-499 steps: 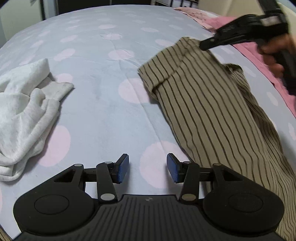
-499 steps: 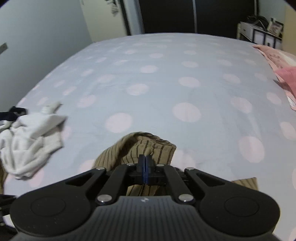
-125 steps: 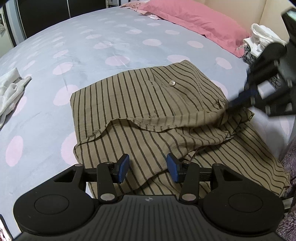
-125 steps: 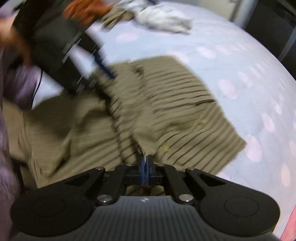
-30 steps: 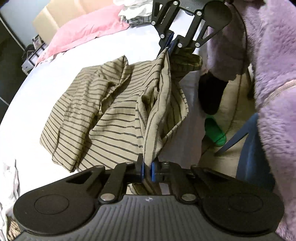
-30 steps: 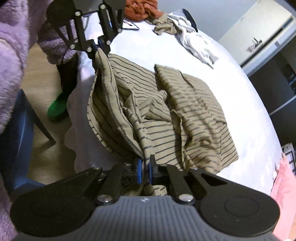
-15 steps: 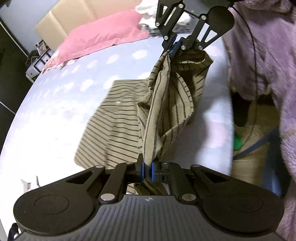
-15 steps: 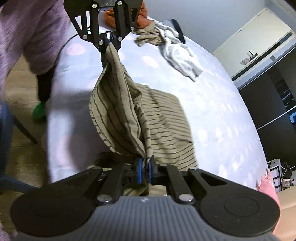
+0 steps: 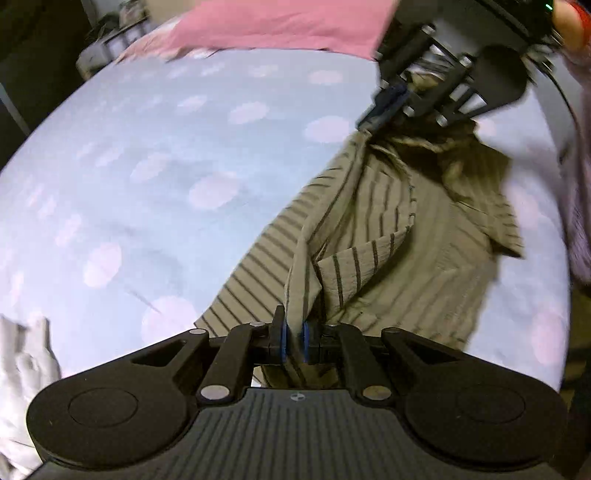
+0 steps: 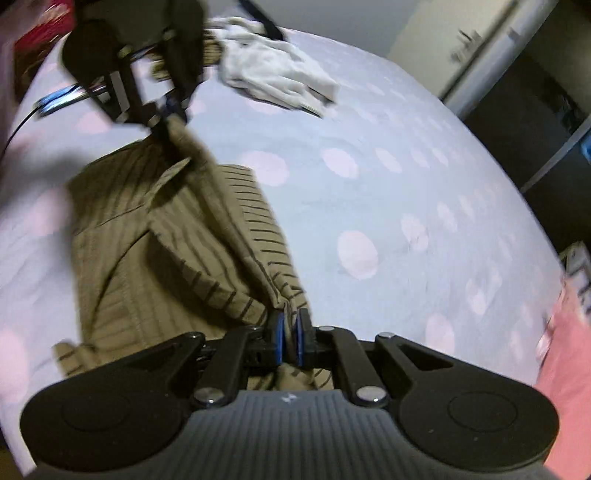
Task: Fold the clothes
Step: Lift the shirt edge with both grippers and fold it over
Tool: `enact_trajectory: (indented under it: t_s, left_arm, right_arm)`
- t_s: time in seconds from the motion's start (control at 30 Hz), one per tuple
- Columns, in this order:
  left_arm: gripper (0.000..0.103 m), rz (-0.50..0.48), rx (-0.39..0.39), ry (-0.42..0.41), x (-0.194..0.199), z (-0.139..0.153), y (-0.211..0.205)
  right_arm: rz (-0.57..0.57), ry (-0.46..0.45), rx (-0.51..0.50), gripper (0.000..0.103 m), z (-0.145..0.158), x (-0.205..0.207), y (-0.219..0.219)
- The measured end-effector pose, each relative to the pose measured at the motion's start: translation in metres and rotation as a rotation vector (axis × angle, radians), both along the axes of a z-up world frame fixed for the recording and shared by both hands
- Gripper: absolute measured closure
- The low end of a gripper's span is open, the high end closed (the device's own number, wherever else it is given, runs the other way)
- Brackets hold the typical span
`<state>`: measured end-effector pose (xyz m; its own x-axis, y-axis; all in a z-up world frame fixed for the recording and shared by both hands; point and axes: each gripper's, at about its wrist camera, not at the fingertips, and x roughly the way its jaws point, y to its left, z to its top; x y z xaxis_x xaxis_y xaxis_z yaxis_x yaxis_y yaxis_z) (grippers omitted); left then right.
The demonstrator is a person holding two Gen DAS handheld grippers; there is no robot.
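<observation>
A tan garment with dark stripes [image 9: 388,240] lies partly doubled over on the dotted bed sheet [image 9: 166,155]. One corner of it sits between the blue pads of my left gripper [image 9: 292,341], whose jaws are opening slightly while still touching the cloth. My right gripper [image 10: 290,339] is shut on the other corner of the same edge. The held edge stretches between the two grippers, a little above the rest of the striped garment [image 10: 155,240]. Each wrist view shows the other tool: the right gripper [image 9: 388,103] at the top right, the left gripper [image 10: 166,114] at the top left.
A pink pillow [image 9: 277,22] lies at the head of the bed. A crumpled white garment [image 10: 273,77] sits farther along the sheet, and in the left wrist view white cloth [image 9: 22,369] shows at the bottom left. A purple sleeve [image 9: 580,184] is at the right edge.
Both grippers carried the held edge from the bedside inward over the bed, doubling the striped garment over itself. The floor is almost out of view. The left pads have parted slightly.
</observation>
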<state>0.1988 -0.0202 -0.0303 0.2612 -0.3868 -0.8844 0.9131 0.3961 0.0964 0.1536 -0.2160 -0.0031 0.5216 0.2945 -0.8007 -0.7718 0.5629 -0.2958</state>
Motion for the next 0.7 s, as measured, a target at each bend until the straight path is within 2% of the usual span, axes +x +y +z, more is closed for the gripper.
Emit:
enact_trajectory:
  t_s: [0.07,0.13,0.2,0.27,0.37,0.4,0.47,0.53,0.7]
  left_arm:
    - [0.088,0.051,-0.009,0.014,0.010,-0.008,0.000]
    - [0.078,0.098,-0.004,0.014,0.017,-0.015,-0.002]
    - [0.077,0.131,0.005,-0.003,0.021,-0.015,-0.003]
    - [0.076,0.145,-0.001,-0.018,0.023,-0.011,-0.001]
    - [0.073,0.184,-0.049,-0.045,0.020,0.007,0.008]
    - [0.068,0.185,-0.071,-0.054,0.017,0.014,0.010]
    - [0.063,0.165,-0.096,-0.078,0.008,0.025,0.011]
    - [0.062,0.118,-0.106,-0.093,-0.007,0.035,0.008]
    - [0.055,-0.036,-0.087,-0.134,-0.039,0.035,-0.017]
  right_arm:
    - [-0.037,0.032,0.020,0.094,-0.012,0.017,0.001]
    - [-0.076,0.040,0.018,0.093,-0.022,0.026,0.003]
    - [-0.129,0.044,0.027,0.092,-0.026,0.039,0.005]
    - [-0.179,0.045,0.056,0.092,-0.023,0.046,0.004]
    - [-0.232,0.030,0.114,0.090,-0.008,0.049,-0.003]
    - [-0.249,0.024,0.133,0.089,-0.003,0.050,-0.005]
    - [-0.273,0.017,0.166,0.083,0.006,0.044,-0.014]
    - [-0.293,0.011,0.188,0.071,0.013,0.039,-0.021]
    - [-0.277,0.004,0.208,0.068,0.031,0.019,-0.025]
